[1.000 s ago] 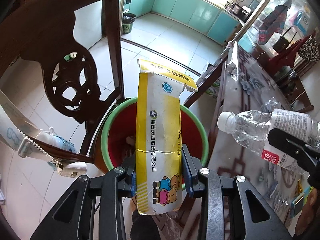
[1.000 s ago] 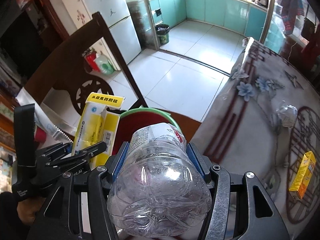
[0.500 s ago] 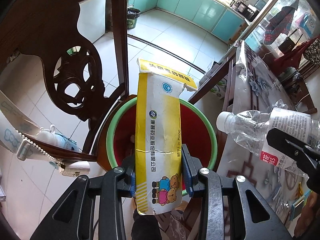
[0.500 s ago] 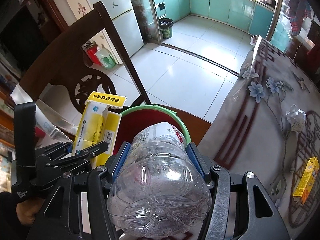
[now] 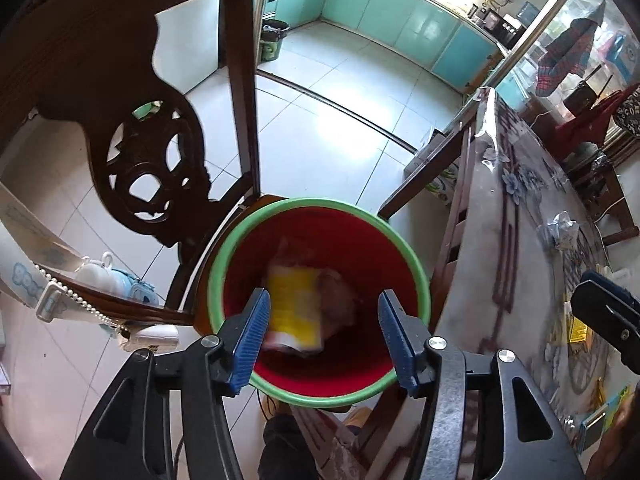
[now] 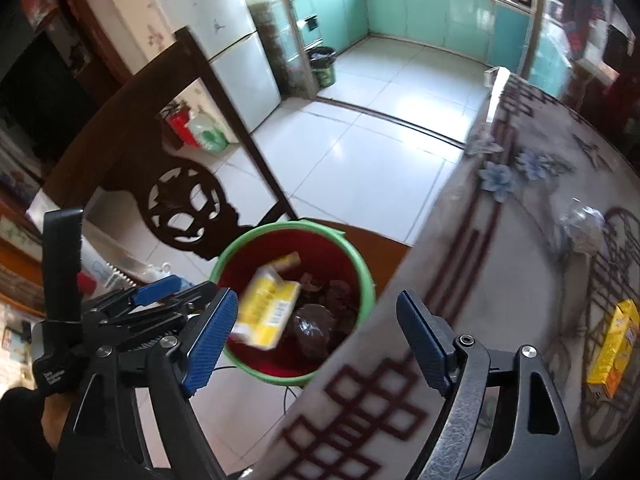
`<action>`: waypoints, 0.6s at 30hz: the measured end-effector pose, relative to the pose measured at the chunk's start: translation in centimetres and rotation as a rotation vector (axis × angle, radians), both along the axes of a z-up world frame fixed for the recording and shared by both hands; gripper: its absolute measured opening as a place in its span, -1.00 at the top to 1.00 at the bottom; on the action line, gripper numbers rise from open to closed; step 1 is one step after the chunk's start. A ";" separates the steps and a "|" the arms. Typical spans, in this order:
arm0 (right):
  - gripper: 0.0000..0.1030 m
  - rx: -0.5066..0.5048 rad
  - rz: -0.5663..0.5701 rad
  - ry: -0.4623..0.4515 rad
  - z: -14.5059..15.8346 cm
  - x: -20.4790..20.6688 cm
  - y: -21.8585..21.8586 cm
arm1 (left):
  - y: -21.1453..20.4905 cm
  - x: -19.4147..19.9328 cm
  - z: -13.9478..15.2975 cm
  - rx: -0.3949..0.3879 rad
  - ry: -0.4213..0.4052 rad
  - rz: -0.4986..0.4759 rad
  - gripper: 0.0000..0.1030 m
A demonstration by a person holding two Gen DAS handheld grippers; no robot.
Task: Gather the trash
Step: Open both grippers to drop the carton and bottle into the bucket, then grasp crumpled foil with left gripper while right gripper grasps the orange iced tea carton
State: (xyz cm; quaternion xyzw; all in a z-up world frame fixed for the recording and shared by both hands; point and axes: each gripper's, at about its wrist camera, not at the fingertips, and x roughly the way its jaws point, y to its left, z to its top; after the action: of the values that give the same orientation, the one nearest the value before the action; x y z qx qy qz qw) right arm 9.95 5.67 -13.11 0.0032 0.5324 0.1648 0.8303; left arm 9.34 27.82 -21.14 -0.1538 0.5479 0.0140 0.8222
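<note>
A red bucket with a green rim [image 5: 400,240] [image 6: 362,268] stands on a chair seat by the table. The yellow carton [image 5: 294,312] [image 6: 266,310] is blurred inside it, and the plastic bottle [image 6: 310,326] lies in it too. My left gripper [image 5: 322,336] is open and empty right above the bucket. My right gripper [image 6: 316,344] is open and empty above the table edge, beside the bucket. A small yellow box [image 6: 612,348] and a crumpled wrapper [image 6: 584,224] [image 5: 560,230] lie on the table.
A dark carved wooden chair back [image 5: 152,160] [image 6: 184,204] rises just left of the bucket. The table with its patterned cover [image 6: 500,280] [image 5: 520,280] is on the right. White tiled floor [image 5: 340,128] leads to a kitchen with a small dark bin [image 6: 322,64].
Both grippers have opened. The yellow carton left my left gripper and the bottle left my right gripper; both have dropped into the bucket.
</note>
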 end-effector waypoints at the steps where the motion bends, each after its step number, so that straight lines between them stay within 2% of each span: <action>1: -0.60 -0.003 -0.027 0.000 -0.1 -0.1 -1.1 | -0.4 0.1 0.1 -0.002 -0.003 -0.007 -0.07; 6: -0.62 -0.079 -0.203 0.021 -1.2 -0.3 -8.4 | -3.5 0.5 1.0 -0.004 -0.017 -0.067 -0.07; 10: -0.65 -0.177 -0.443 0.029 -1.8 -0.8 -18.6 | -5.7 0.6 1.7 -0.005 -0.026 -0.094 -0.08; 13: -0.76 -0.231 -0.657 0.081 -3.3 -1.3 -26.6 | -7.9 0.6 2.1 -0.006 -0.027 -0.115 -0.08; 15: -0.76 -0.239 -0.750 0.134 -4.9 -1.4 -30.5 | -9.3 0.7 2.3 -0.010 -0.025 -0.129 -0.08; 18: -0.76 -0.215 -0.783 0.204 -7.1 -1.0 -33.6 | -12.4 0.8 2.9 0.004 -0.029 -0.170 -0.08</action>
State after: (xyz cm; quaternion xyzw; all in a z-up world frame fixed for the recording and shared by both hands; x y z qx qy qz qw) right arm 8.91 -27.97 -20.18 0.1346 0.5847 -0.2209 0.7689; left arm 10.10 15.47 -18.25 -0.1054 0.5469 -0.0572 0.8286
